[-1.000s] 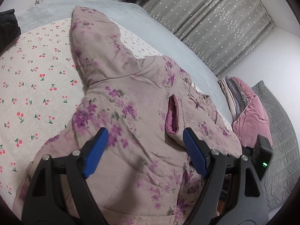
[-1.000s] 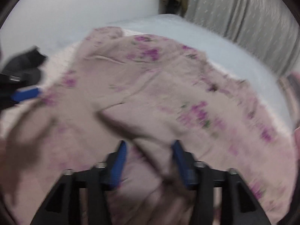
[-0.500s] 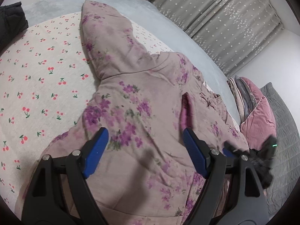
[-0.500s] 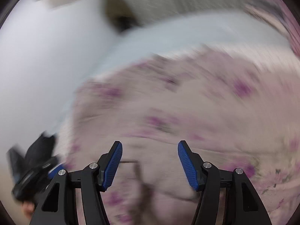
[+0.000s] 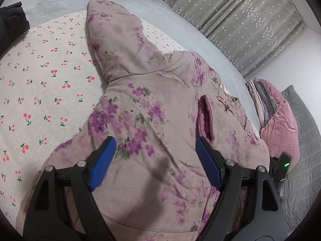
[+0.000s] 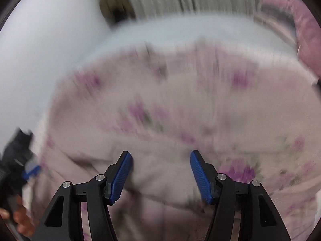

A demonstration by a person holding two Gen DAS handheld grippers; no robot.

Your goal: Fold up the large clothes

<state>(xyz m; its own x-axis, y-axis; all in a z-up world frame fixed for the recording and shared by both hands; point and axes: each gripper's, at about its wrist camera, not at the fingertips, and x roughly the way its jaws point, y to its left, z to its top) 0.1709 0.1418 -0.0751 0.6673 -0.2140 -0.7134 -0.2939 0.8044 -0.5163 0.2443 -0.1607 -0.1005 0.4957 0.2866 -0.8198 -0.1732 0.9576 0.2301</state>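
A large pink padded jacket (image 5: pixel 152 104) with purple flowers lies spread on the bed, its sleeve (image 5: pixel 112 36) reaching toward the far side. My left gripper (image 5: pixel 154 142) hovers open over the jacket's middle, nothing between its blue pads. A darker pink pocket opening (image 5: pixel 204 118) sits just ahead of its right finger. The right wrist view is blurred by motion. There my right gripper (image 6: pixel 160 154) stands open above the jacket (image 6: pixel 170 110), its pads apart from the cloth. Part of the right gripper's body (image 5: pixel 280 166), with a green light, shows at the jacket's right edge.
A cherry-print sheet (image 5: pixel 40 80) covers the bed, with a grey blanket (image 5: pixel 180 26) beyond it. Folded pink and grey bedding (image 5: pixel 276 116) is stacked at the right. A dark garment (image 5: pixel 10 24) lies far left. Starred curtains (image 5: pixel 240 20) hang behind. A hand (image 6: pixel 20 219) holds the left gripper.
The right gripper has rolled and shifted over the jacket, and the fold seen between its fingers a second ago is gone. The left gripper tilted slightly and stayed open.
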